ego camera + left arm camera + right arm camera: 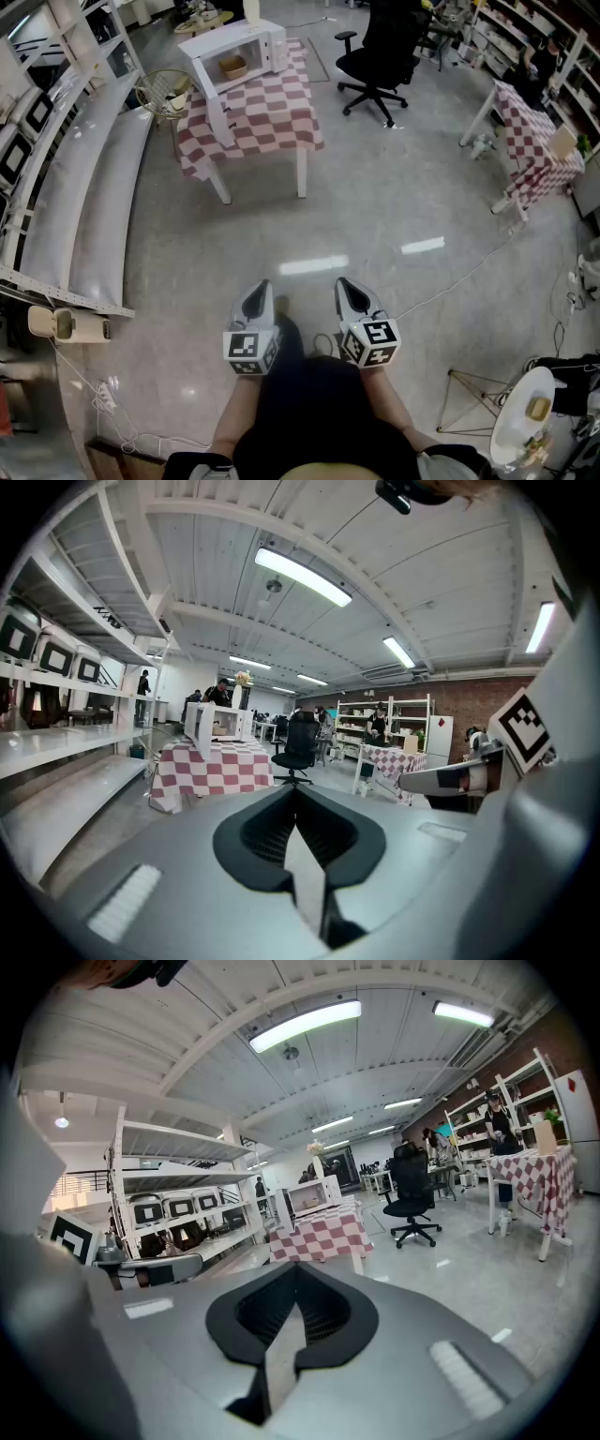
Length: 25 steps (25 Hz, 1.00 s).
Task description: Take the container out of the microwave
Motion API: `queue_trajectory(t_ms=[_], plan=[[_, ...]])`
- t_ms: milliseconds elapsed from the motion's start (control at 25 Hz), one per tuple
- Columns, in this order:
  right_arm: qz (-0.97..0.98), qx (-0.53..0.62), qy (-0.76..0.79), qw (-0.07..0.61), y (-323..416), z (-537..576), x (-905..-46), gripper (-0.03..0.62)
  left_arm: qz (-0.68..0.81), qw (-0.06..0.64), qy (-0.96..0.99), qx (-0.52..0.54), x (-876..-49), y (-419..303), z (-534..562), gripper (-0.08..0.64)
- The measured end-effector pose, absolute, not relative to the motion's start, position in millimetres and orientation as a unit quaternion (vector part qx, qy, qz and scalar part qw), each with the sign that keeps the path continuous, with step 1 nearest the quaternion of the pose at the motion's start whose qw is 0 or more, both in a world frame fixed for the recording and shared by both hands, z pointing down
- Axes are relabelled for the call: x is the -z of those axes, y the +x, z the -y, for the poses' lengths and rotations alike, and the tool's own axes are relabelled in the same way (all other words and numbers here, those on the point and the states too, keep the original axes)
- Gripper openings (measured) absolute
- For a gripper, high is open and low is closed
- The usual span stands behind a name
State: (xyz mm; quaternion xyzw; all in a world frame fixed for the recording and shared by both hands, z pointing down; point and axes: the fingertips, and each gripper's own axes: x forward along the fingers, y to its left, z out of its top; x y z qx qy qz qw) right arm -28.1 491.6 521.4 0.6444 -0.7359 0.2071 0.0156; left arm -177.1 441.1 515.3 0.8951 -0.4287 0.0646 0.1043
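**Both grippers empty and well short of the microwave; container not yet reached**

Finding 1, posture. The left gripper [261, 287] and the right gripper [345, 283] are held low and side by side, close in front of the person's body. Both point forward and slightly down toward the table. I judge this a carrying posture for the walk-up. Nothing is within reach, so there is no cause to raise or spread them.

Finding 2, grip. In the left gripper view the jaws are pressed together with nothing between them. The right gripper view shows the same: clenched and empty. Neither gripper touches any object.

Finding 3, surroundings. A wide stretch of polished grey floor [375, 220] lies between the grippers and the table draped in a red-and-white checked cloth [272, 127]. A black wheeled office chair [380, 56] stands off the table's right edge.

Finding 4, task item. The white microwave oven [267, 42] sits at the far edge of the table top. Its door [210, 94] hangs open toward the table's left edge, which leaves the cavity exposed and suggests that only the reach-in is left to do. The tan, bowl-shaped container [233, 67] rests inside the cavity, well apart from both grippers. In my judgement, the jaws must open before any grasp.
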Motion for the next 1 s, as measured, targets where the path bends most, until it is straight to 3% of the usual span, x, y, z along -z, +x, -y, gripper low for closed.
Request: queue_trajectory(t_ms=[1000], plan=[[0.734, -0.195, 0.651, -0.010, -28.6, -503.5, -504.4, 0.000, 0.388, 0.105, 0.914, -0.056, -505.8, -161.8, -452.4, 0.008]])
